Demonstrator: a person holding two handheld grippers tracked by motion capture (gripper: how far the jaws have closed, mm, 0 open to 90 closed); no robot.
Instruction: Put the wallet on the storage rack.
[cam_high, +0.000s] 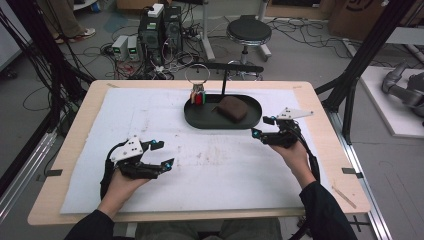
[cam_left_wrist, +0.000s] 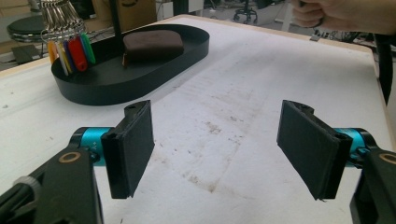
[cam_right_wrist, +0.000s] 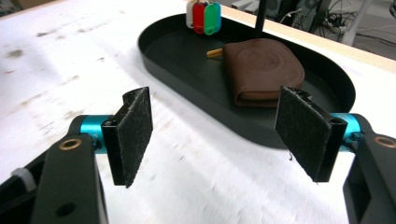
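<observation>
A black oval tray (cam_high: 200, 118) sits at the far middle of the white mat. A brown wallet (cam_high: 233, 108) lies in its right half. A bunch of coloured key tags (cam_high: 198, 96) hangs at its left end. My left gripper (cam_high: 164, 153) is open over the mat at the near left, well short of the tray. My right gripper (cam_high: 262, 126) is open just off the tray's right end. The left gripper view shows open jaws (cam_left_wrist: 217, 149), with the tray (cam_left_wrist: 107, 77), wallet (cam_left_wrist: 152, 44) and tags (cam_left_wrist: 74, 53) beyond. The right gripper view shows open jaws (cam_right_wrist: 215, 135) facing the wallet (cam_right_wrist: 261, 70) and a brass key (cam_right_wrist: 215, 52).
A thin black post (cam_right_wrist: 260, 16) rises from the tray's far side, with a wire ring (cam_high: 197, 74) above the tags. The stained white mat (cam_high: 210, 170) covers most of the wooden table (cam_high: 330, 150). A stool (cam_high: 248, 31) and computers (cam_high: 160, 30) stand on the floor beyond.
</observation>
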